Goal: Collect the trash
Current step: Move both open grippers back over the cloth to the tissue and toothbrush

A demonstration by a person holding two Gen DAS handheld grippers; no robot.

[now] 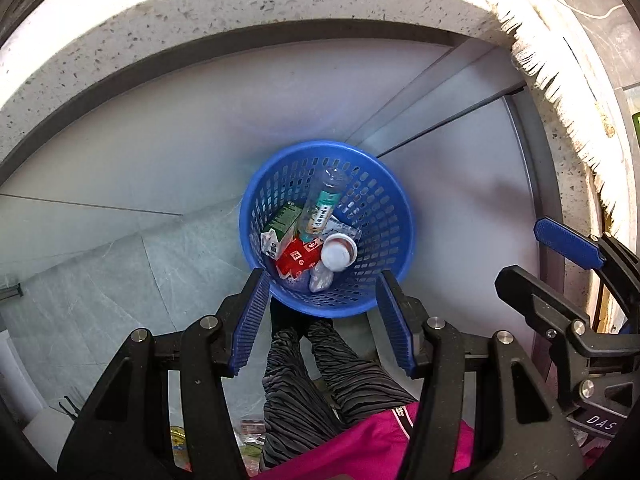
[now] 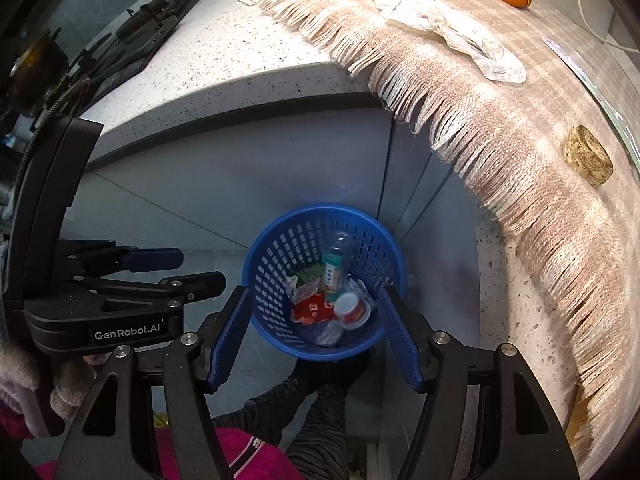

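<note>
Both the left gripper [image 1: 322,292] and right gripper [image 2: 314,312] point downward, jaws apart and empty. The blue basket [image 1: 394,208] of trash sits on the floor directly below them.

In the basket [image 1: 394,216], the bottle [image 1: 320,208] lies over a green carton [image 1: 284,220], hiding part of it, and the print on both, as on the red pack [image 1: 298,258], is too small to read. The clear wrapper [image 1: 320,280] at the bottom is blurred. The left tool [image 1: 324,320] covers the basket's near rim, as the right tool [image 2: 314,336] does in its own view. On the surface [image 2: 240,60], dark gear [image 2: 132,32] and a cable [image 2: 600,36] run off the frame. The brown lump [image 2: 588,156] cannot be identified.
</note>
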